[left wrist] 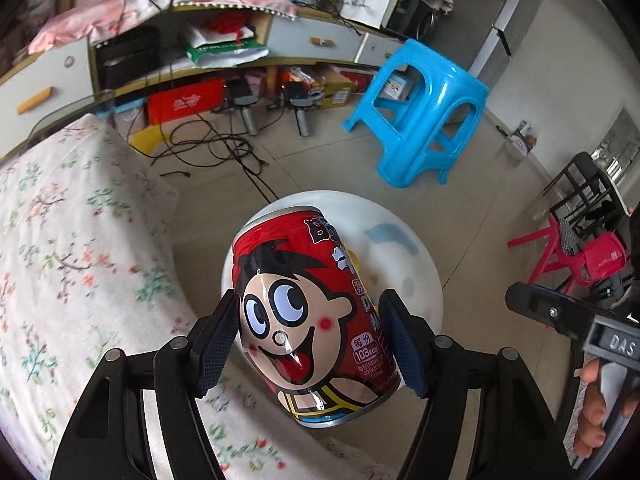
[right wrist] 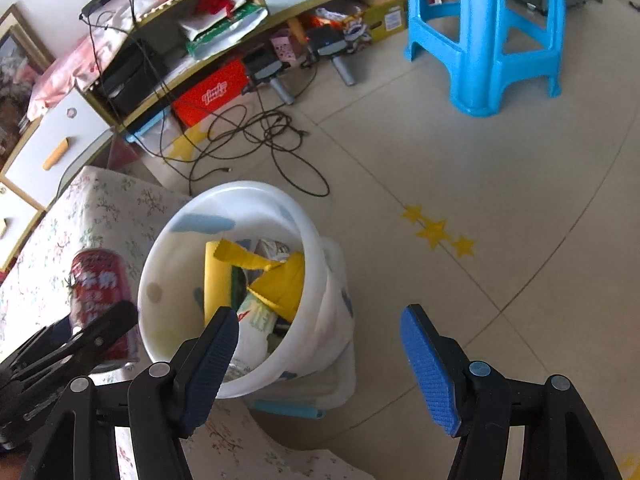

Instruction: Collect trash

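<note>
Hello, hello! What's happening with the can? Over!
Left gripper shut on red can. Right gripper open, empty. White bin ahead, nothing blocking.

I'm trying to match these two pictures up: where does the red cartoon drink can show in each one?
Left wrist view: the red can fills the lower middle, clamped in the left gripper.
Right wrist view: the can is at the left edge, beside the white bin.
Shared landmark: the blue stool.

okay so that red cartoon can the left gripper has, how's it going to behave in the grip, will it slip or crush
The red can looks like thin glossy metal, so it may slide between the left gripper pads if squeezed lightly, and dent if squeezed hard. Round-bodied, it would probably roll if dropped on its side. It sits tilted in the grip, so likely fairly light.
</note>
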